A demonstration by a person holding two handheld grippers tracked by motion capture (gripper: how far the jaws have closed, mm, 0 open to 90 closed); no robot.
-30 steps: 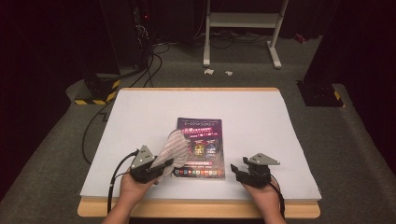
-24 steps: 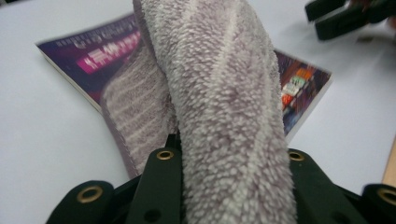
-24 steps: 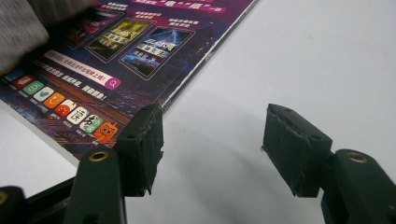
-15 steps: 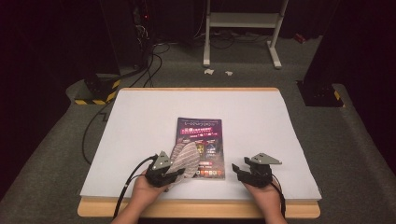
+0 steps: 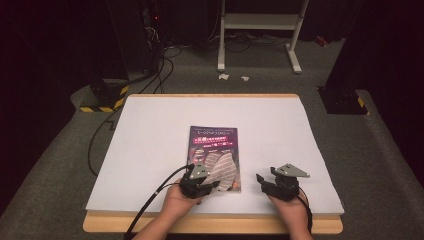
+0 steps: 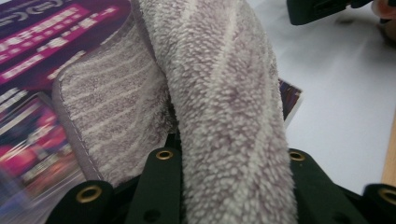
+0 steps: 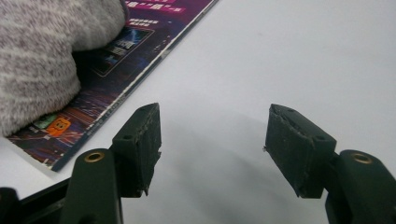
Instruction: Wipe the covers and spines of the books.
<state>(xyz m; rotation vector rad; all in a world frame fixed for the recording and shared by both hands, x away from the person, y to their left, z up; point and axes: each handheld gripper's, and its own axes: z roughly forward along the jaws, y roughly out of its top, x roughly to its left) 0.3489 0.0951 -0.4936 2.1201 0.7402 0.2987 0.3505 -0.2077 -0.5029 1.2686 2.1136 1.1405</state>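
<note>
Now, at the left, your left gripper (image 5: 204, 184) sits at the near edge of the booklet (image 5: 212, 142), low over the table (image 5: 150, 135), with its black cable trailing off toward you. Its jaws are clamped on the cloth (image 5: 221, 169), a grey fleecy piece with pale stripes; in the left gripper view the cloth (image 6: 219, 107) rises thick from between the two black jaws and folds away over the booklet (image 6: 32, 56), part of it lying flat on the purple cover and part bunched up. From above, the cloth covers the lower middle of the booklet, and the booklet itself lies flat near the middle of the white table, its long side running away from you. Moving right, bare white table lies between the booklet and your right gripper (image 5: 272, 183), which rests near the front edge, close beside the booklet but not touching it. Its jaws stand apart with nothing between them: in the right gripper view the right gripper (image 7: 212, 140) frames plain table, with the booklet's (image 7: 121, 70) corner and the cloth (image 7: 37, 56) off to the left of its jaws.
</note>
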